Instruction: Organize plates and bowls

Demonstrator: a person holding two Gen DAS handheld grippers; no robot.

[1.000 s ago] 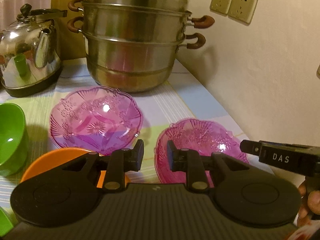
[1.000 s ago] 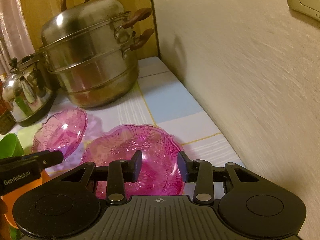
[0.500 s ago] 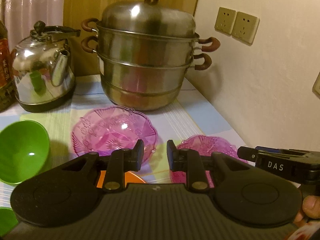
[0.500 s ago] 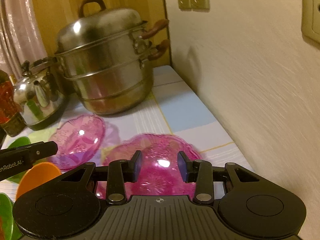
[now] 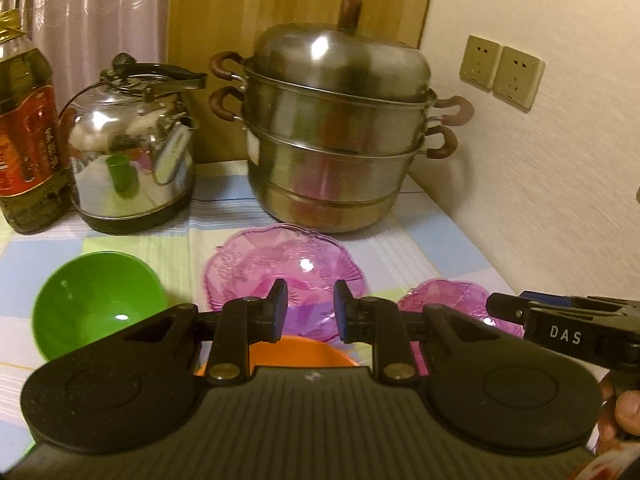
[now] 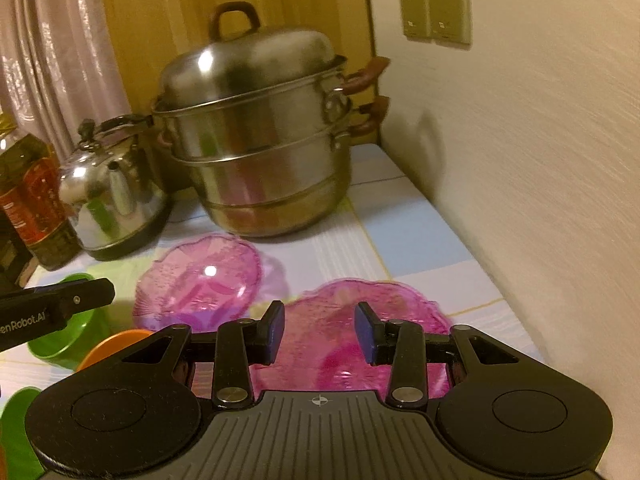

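Note:
Two pink glass bowls lie on the checked tablecloth: the far one (image 5: 280, 264) (image 6: 200, 280) in front of the steamer, the near one (image 5: 452, 304) (image 6: 360, 320) by the wall. A green bowl (image 5: 96, 304) (image 6: 64, 336) sits left, and an orange plate (image 5: 296, 354) (image 6: 116, 344) lies nearest. My left gripper (image 5: 310, 314) is open and empty above the orange plate. My right gripper (image 6: 320, 332) is open and empty above the near pink bowl; its side also shows in the left wrist view (image 5: 560, 320).
A steel steamer pot (image 5: 340, 140) (image 6: 264, 152) and a kettle (image 5: 128, 152) (image 6: 108, 196) stand at the back, an oil bottle (image 5: 24, 128) at far left. The wall (image 6: 540, 160) bounds the table on the right. More green dishware (image 6: 16, 432) shows at bottom left.
Both grippers have pulled back and risen from the bowls, so more of the table shows. The right gripper's jaws have opened wider. Nothing was picked up.

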